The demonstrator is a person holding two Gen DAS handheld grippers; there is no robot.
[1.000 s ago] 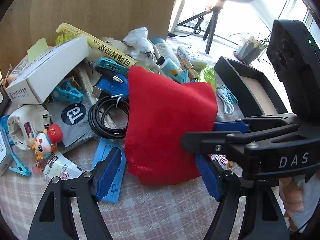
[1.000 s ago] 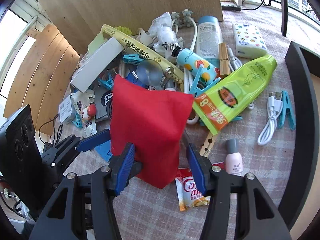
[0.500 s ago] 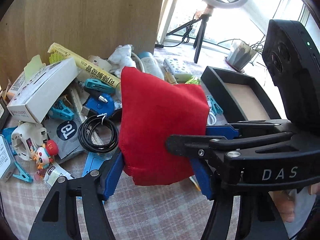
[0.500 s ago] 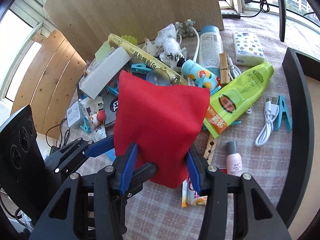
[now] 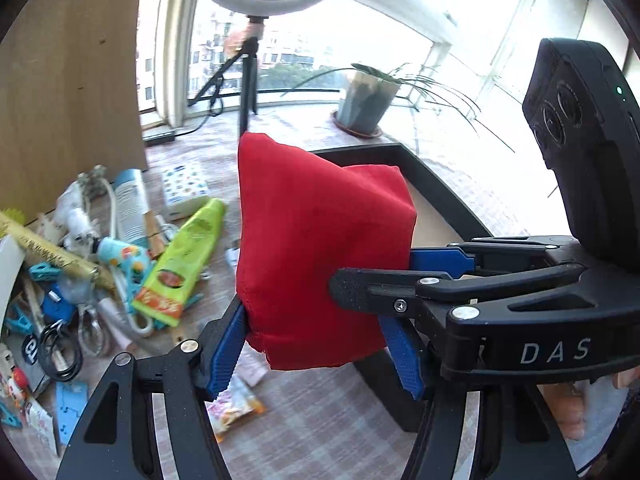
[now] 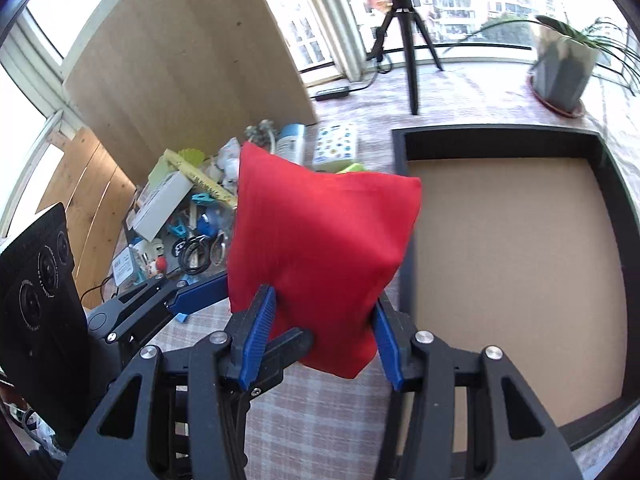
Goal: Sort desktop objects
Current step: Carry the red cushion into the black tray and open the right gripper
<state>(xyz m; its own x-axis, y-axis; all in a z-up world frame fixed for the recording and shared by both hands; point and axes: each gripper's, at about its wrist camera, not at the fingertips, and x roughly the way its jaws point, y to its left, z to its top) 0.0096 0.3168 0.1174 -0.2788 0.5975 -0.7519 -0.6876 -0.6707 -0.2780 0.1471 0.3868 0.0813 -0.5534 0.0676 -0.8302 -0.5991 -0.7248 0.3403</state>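
A red cloth pouch hangs in the air, lifted off the checked tablecloth, and both grippers grip it. My left gripper is shut on its lower end, blue pads pressed into both sides. My right gripper is shut on the same pouch from the other side. In the left wrist view the right gripper reaches in from the right; in the right wrist view the left gripper reaches in from the left. The pouch hangs beside the left rim of a black tray with a brown floor.
A pile of clutter lies to the left: a green tube, a tissue pack, a white box, a coiled black cable, clips and packets. Behind stand a wooden board, a tripod and a potted plant.
Both grippers closed on the red pouch, raised it off the pile and carried it right, toward the black tray. The clutter has dropped to the left of both views.
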